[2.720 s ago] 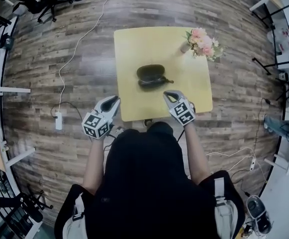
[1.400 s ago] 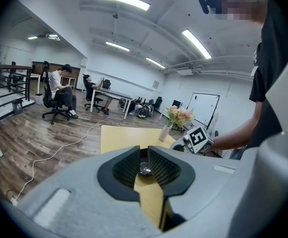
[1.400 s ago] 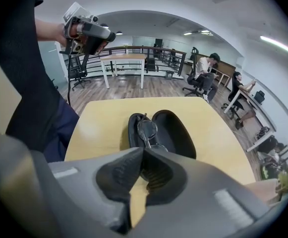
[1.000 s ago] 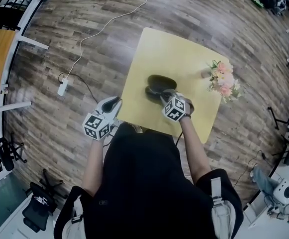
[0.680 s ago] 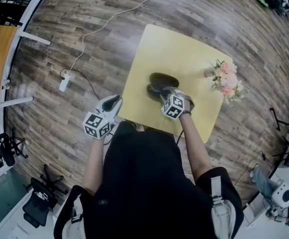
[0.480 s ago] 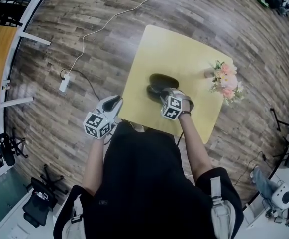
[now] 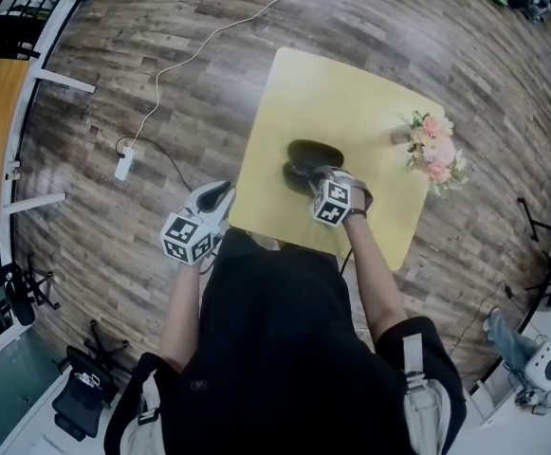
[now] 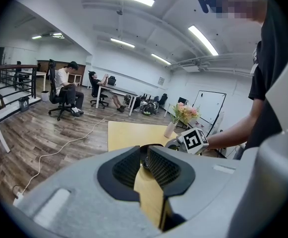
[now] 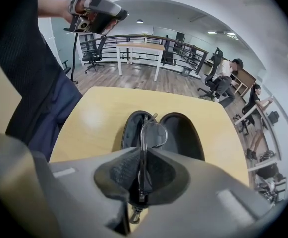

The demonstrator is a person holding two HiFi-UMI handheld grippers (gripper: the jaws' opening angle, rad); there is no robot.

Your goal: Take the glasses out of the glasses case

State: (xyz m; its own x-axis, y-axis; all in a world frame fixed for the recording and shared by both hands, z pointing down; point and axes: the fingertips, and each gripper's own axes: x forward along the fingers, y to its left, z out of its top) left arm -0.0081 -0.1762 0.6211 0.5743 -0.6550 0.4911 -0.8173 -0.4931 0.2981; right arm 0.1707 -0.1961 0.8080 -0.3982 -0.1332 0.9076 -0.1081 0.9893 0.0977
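The dark glasses case (image 7: 315, 152) lies open on the yellow table (image 7: 351, 93); both its halves (image 9: 181, 133) show in the right gripper view. My right gripper (image 9: 141, 155) is shut on the thin-framed glasses (image 9: 153, 133), which stand on edge over the case's left half, one lens past the fingertips. In the head view this gripper (image 7: 318, 176) sits at the case's near side. My left gripper (image 7: 213, 195) hangs off the table's left edge, its jaws (image 8: 144, 157) a narrow gap apart with nothing between them.
A small vase of pink flowers (image 7: 431, 154) stands at the table's right side, also the flowers (image 8: 183, 114) in the left gripper view. A white power strip (image 7: 123, 167) and cable lie on the wooden floor to the left. People sit at desks far off.
Since 2.7 s ago my right gripper has gone from the table's near edge to the case and shut on the glasses. Over the last second it barely moved. The left gripper stayed put.
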